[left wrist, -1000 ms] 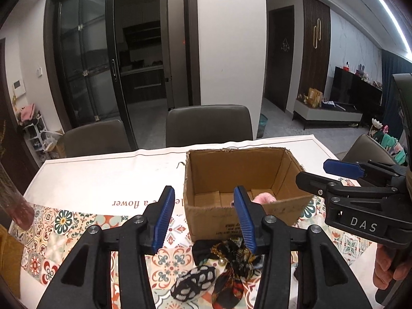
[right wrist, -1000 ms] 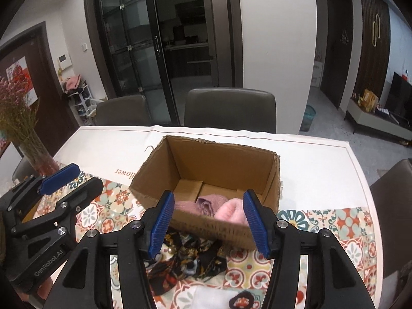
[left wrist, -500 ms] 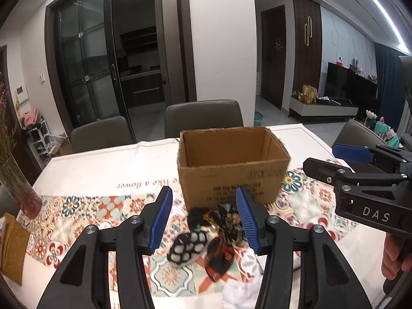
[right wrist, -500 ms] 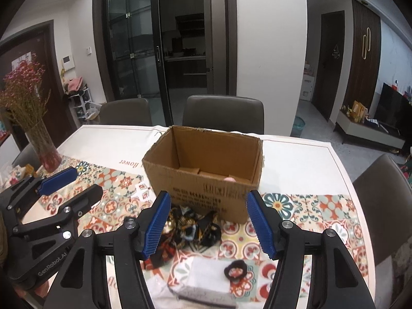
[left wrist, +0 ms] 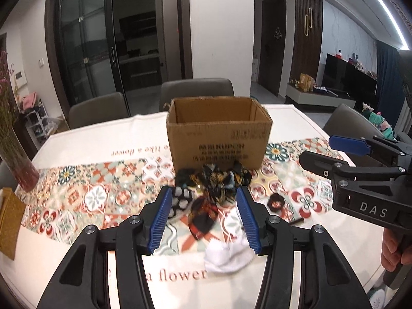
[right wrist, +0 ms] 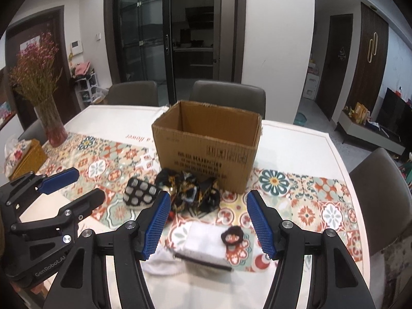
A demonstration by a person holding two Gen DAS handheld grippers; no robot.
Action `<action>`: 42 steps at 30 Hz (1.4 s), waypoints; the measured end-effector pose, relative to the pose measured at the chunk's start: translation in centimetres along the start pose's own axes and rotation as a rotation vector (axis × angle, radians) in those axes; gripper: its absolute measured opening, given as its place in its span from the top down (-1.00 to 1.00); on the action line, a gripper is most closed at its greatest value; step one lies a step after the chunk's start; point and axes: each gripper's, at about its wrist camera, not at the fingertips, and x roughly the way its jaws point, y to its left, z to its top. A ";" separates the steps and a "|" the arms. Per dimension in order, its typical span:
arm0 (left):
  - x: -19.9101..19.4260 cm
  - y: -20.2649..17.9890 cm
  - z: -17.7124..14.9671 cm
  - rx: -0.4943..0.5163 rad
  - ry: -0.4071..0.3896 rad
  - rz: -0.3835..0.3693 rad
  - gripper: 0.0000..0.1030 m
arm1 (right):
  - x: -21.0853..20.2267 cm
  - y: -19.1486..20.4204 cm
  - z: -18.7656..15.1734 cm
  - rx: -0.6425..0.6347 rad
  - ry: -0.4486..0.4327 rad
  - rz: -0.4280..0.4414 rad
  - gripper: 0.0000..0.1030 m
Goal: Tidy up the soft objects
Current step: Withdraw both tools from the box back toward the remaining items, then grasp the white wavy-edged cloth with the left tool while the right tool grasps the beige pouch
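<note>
An open cardboard box [left wrist: 219, 139] [right wrist: 206, 149] stands mid-table. In front of it lie a dark patterned scarf [left wrist: 219, 182] [right wrist: 190, 193], a black-and-white checked piece [left wrist: 180, 198] [right wrist: 140, 191], a white cloth [left wrist: 226, 255] [right wrist: 203, 242] and a small black scrunchie [left wrist: 275, 202] [right wrist: 232, 235]. My left gripper [left wrist: 204, 219] is open and empty, above the scarf and the white cloth. My right gripper [right wrist: 209, 222] is open and empty, above the white cloth and scrunchie. The box's inside is hidden.
The table [right wrist: 296, 139] has a white cloth with a floral tiled runner. A vase of dried flowers [right wrist: 51, 118] and a yellow box [right wrist: 28, 159] stand at the left. Chairs [right wrist: 229, 97] ring the table.
Both grippers have pulled back and lowered away from the box. The box's inside and the pink items in it are out of sight now; more soft items show on the table.
</note>
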 end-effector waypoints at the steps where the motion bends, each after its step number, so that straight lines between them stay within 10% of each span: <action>1: 0.0 -0.2 -0.4 -0.003 0.008 -0.002 0.00 | 0.0 0.0 -0.3 -0.003 0.007 0.002 -0.21; 42: 8.1 -6.5 -10.2 0.084 0.132 0.128 0.01 | 7.4 -2.7 -11.7 -0.193 0.224 0.082 -0.21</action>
